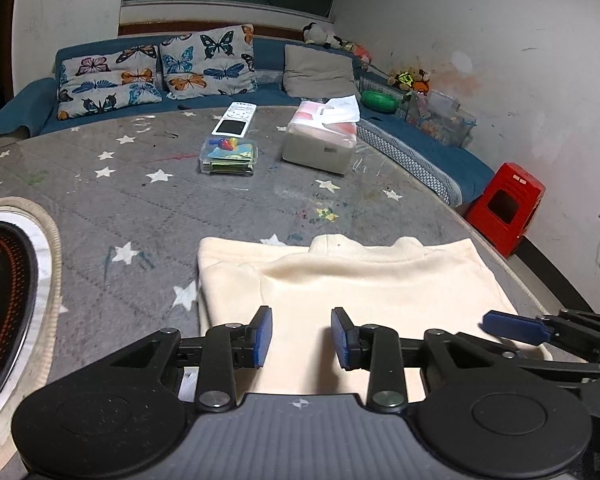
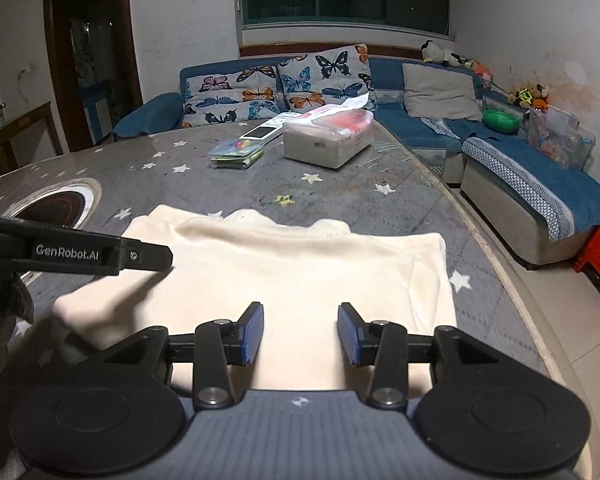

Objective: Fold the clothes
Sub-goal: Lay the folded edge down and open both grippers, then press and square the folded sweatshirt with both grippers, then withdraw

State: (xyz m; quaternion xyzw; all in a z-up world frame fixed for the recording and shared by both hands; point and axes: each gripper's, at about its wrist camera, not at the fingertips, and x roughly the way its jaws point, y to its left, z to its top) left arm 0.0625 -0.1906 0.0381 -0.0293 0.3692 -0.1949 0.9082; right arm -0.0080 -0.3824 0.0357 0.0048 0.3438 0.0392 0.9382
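A cream fleece garment (image 1: 340, 280) lies flat on the grey star-patterned table, sleeves folded in, collar at the far edge. It also shows in the right wrist view (image 2: 292, 272). My left gripper (image 1: 301, 336) is open and empty, hovering over the garment's near edge. My right gripper (image 2: 300, 330) is open and empty, also over the near part of the garment. The right gripper's blue finger (image 1: 512, 326) shows at the right of the left wrist view. The left gripper's black arm (image 2: 100, 256) crosses the left of the right wrist view.
A tissue box (image 1: 320, 136), a clear box of small items (image 1: 229, 156) and a white remote (image 1: 236, 120) sit on the far side of the table (image 1: 120, 200). A round cooktop inset (image 1: 4, 300) is at the left. A blue sofa (image 2: 540, 184) and a red stool (image 1: 508, 208) stand beyond the table.
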